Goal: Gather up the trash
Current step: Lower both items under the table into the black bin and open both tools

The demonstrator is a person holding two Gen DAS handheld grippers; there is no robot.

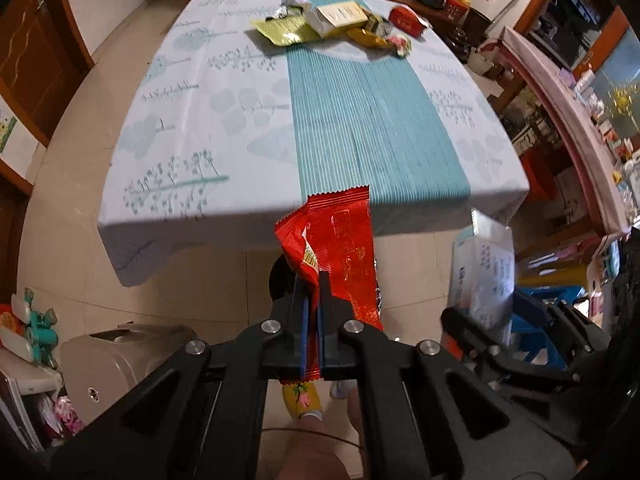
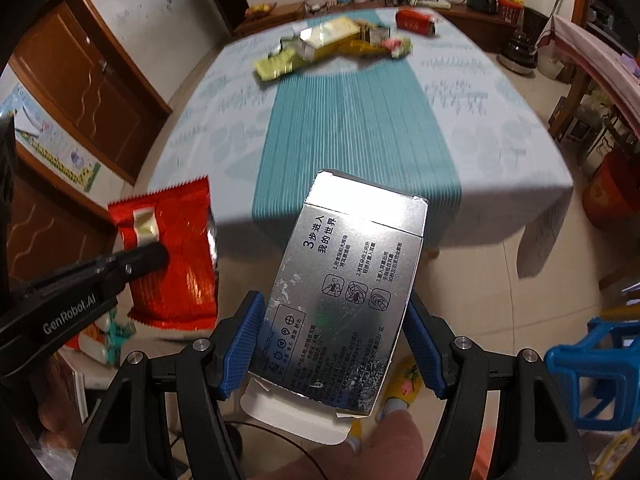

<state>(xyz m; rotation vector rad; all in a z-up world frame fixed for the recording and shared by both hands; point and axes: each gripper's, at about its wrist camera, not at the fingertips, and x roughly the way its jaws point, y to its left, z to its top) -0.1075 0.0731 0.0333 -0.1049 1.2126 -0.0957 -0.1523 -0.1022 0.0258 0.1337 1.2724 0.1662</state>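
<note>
In the left wrist view, a red wrapper [image 1: 340, 252] is being pinched between the closed jaws of the left gripper [image 1: 314, 300], hanging over the tiled floor [image 1: 192, 280] just off the near edge of the table [image 1: 224, 92]. More trash [image 1: 332, 24] (a yellow packet, a pale box, a red pack) is being left at the far end of the table, on and beside the teal runner [image 1: 372, 120]. The right gripper [image 1: 472, 320] is being shown at the right, with a silver box [image 1: 484, 272] in it.

In the right wrist view, the silver box [image 2: 344, 292] is being clamped between the blue pads [image 2: 244, 344] of the right gripper [image 2: 336, 340], jaws held wide around it. The left gripper [image 2: 152, 258] is being seen at the left, shut on the red wrapper [image 2: 180, 256]. A blue stool [image 2: 592, 364] is being shown at the lower right.
</note>
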